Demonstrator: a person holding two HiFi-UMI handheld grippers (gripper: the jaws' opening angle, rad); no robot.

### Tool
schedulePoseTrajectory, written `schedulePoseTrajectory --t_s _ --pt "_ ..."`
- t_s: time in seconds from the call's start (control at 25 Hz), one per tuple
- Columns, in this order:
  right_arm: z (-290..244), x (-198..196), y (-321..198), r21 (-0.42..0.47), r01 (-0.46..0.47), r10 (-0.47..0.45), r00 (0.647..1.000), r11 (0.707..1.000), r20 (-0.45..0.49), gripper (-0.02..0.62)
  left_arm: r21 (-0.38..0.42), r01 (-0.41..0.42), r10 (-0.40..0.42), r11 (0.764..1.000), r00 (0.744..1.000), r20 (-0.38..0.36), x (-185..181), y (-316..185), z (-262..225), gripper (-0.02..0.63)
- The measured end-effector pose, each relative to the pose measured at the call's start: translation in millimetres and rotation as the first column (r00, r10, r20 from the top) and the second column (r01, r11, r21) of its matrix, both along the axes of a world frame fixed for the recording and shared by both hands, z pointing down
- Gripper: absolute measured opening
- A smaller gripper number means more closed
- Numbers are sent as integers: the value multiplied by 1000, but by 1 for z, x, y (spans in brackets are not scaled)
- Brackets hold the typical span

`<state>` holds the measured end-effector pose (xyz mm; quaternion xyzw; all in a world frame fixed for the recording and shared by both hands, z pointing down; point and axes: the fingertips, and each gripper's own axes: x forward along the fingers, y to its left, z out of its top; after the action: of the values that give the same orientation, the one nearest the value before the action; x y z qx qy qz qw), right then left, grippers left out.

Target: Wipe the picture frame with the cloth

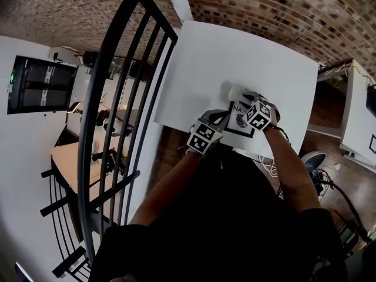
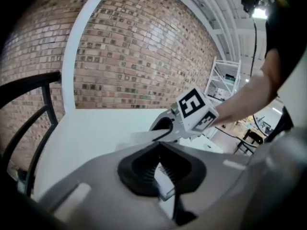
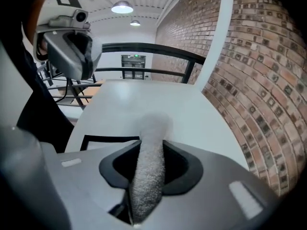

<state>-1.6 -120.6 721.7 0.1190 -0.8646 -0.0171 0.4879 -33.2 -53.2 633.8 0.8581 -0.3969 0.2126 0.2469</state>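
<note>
Both grippers at the picture frame on the white desk (image 1: 235, 57)

The right gripper (image 1: 260, 114) is clenched on a rolled grey cloth (image 3: 146, 171), whose far end presses on the desk just beyond the picture frame (image 1: 239, 121). The left gripper (image 1: 207, 135) clamps a thin pale edge that appears to be the frame's side. From the head view, both grippers cover much of the frame. The right gripper view shows only a black strip of its border, the rest hidden behind the gripper body.
</note>
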Motion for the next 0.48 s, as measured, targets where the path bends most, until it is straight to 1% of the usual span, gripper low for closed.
schedulePoseTrajectory --t_s 0.04,0.12,0.2,0.28,0.36,0.48 --pt "2 0 -5 -1 -17 17 1000 1000 -8 109 -21 11 -10 1000 1000 4 -1 -1 4 2" --pt "9 0 -13 -6 -40 40 999 999 -24 107 -40 19 -19 999 1000 4 1 -3 8 2" --pt "18 0 -14 -26 -42 41 998 999 -44 106 -50 14 -15 999 1000 -5 5 -4 10 2" --pt "25 1 -10 -52 -36 33 998 998 -57 106 -73 18 -18 997 1000 7 6 -4 16 1" --pt "26 1 1 -69 -23 19 998 997 -56 106 -102 37 -33 994 999 42 2 -4 26 2" --pt "24 0 31 -94 28 -33 998 995 -54 107 -133 57 -48 989 996 74 -1 -10 37 2"
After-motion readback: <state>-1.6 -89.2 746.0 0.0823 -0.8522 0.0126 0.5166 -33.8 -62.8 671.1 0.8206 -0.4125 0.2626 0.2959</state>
